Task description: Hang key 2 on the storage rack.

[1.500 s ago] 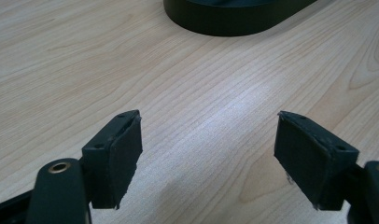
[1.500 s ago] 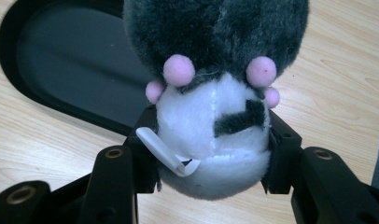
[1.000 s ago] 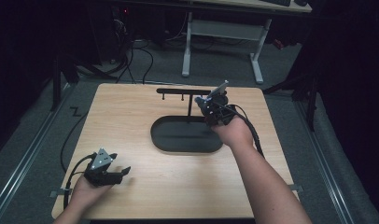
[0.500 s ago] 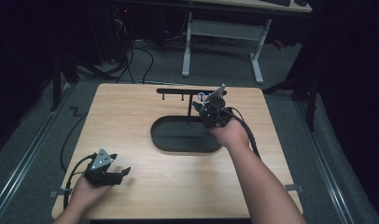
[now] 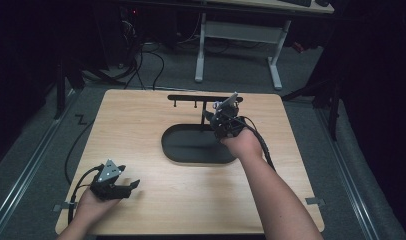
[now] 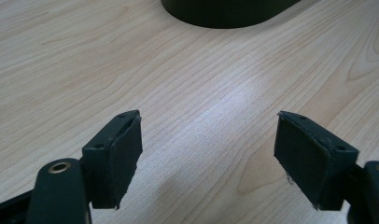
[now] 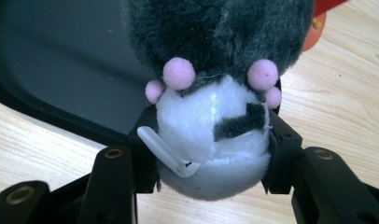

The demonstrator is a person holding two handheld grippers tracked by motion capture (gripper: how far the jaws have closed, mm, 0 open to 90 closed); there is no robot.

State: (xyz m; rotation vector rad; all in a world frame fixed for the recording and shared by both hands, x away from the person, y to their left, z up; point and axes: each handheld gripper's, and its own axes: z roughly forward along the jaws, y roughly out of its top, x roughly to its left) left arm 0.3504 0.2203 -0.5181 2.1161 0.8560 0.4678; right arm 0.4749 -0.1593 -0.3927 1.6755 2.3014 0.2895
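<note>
Seen from the high view, the right claw (image 5: pixel 222 119) is held at the far right end of the black oval tray (image 5: pixel 177 148), just beside the upright of the black rack (image 5: pixel 201 98) whose bar runs left to right behind the tray. A plush toy is clamped in it, though from here the toy is too small and dark to be made out. The tray's long axis is laid across the wooden counter (image 5: pixel 141 115), and its floor lies just left of and below the claw, so a short lowering to that side is judged to be what a drop calls for. The left claw (image 5: pixel 125 187) is rested well apart, near the counter's front left corner.

From the left gripper view, the left claw's pads (image 6: pixel 116 158) are set wide apart with nothing between them; pale, fine-grained wood is seen beneath, and the tray's smooth dark rim (image 6: pixel 229 14) far ahead.

From the right gripper view, a plush toy (image 7: pixel 215 93) is gripped by the right claw (image 7: pixel 211 154): dark grey fuzzy fur above, a white felt part between the pads, small pink pompoms and a clear plastic tag. The tray's matte black floor (image 7: pixel 61 60) is seen behind and left of it.
</note>
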